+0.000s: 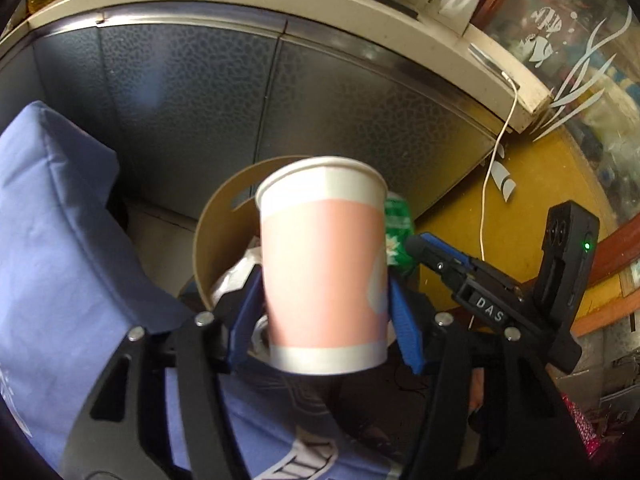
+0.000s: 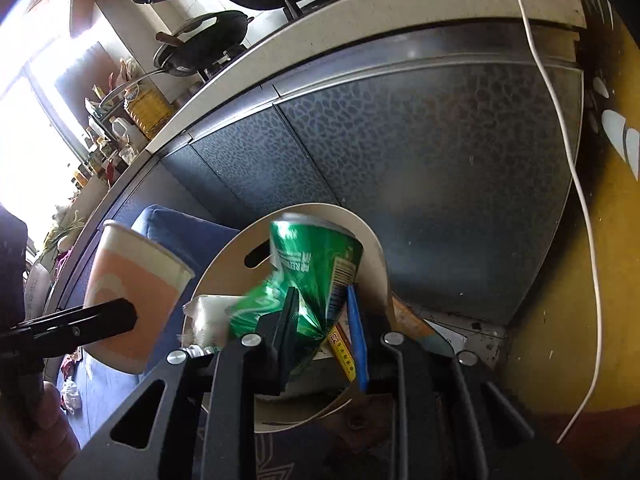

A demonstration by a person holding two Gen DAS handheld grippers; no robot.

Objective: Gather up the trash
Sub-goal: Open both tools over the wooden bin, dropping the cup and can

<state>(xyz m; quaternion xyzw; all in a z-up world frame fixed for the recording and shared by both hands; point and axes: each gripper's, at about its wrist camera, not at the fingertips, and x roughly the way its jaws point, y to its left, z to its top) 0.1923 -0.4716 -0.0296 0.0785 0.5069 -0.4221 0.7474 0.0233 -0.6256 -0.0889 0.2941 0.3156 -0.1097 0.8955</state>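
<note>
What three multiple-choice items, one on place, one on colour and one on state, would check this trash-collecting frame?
1. Where is the bin?
A. on the counter
B. on the floor before the dark cabinet doors
C. inside a cabinet

2. What colour is the band on the paper cup?
A. pink
B. blue
C. yellow

3. What state is the can in?
A. intact and upright
B. crushed, pinched in the right gripper
C. lying on the floor

Key: 1 B, the cabinet doors rise behind it; 2 A, pink between white edges, held in the left gripper; 3 B, creased green metal sits between the jaws.
</note>
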